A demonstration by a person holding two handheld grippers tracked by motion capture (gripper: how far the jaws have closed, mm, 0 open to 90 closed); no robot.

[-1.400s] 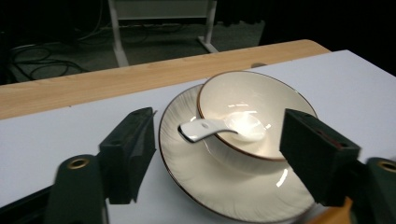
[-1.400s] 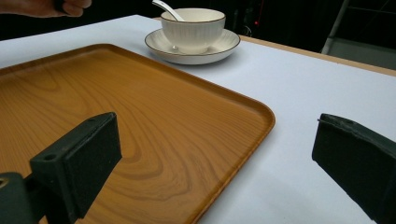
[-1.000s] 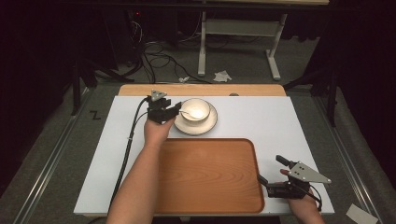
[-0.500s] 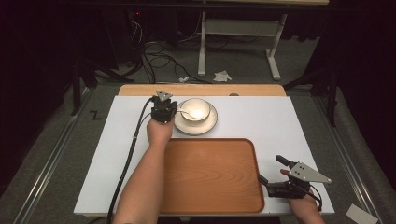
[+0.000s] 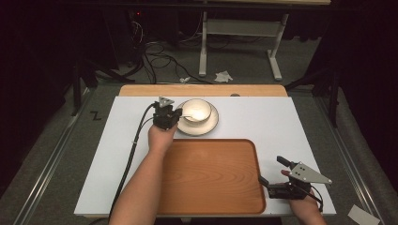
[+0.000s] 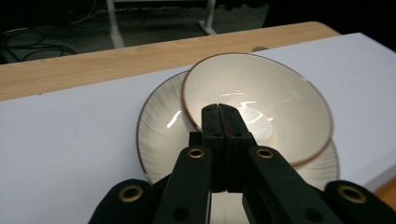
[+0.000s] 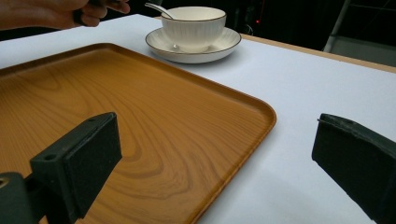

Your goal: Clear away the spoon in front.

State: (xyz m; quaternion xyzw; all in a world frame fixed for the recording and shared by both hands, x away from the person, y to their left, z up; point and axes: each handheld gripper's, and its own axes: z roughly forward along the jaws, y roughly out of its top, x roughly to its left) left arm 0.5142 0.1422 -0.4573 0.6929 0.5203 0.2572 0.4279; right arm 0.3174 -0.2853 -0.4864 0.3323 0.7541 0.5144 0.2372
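In the high view, far and left of centre on the white table top (image 5: 281, 122): a cream bowl (image 5: 198, 108) on a saucer (image 5: 210, 126), with a spoon (image 5: 187, 116) inside, handle toward the left. Just left of the bowl, touching its rim, the left gripper (image 5: 177, 117), held from the near side. Nearer, in the middle, a wooden tray (image 5: 211, 183). At the tray's near right corner, the right gripper (image 5: 273, 170), tongs spread wide with nothing between, well apart from the bowl. In the left gripper view, tongs pressed flat together at the near rim of the bowl (image 6: 271, 88), above the saucer (image 6: 159, 130); impossible to tell whether the spoon handle is pinched there. In the right gripper view, both jaws far apart over the tray's (image 7: 116, 116) edge and the bare table; far off, bowl (image 7: 194, 25), saucer (image 7: 196, 52) and spoon (image 7: 159, 9), with the other hand (image 7: 56, 11) just left of them.
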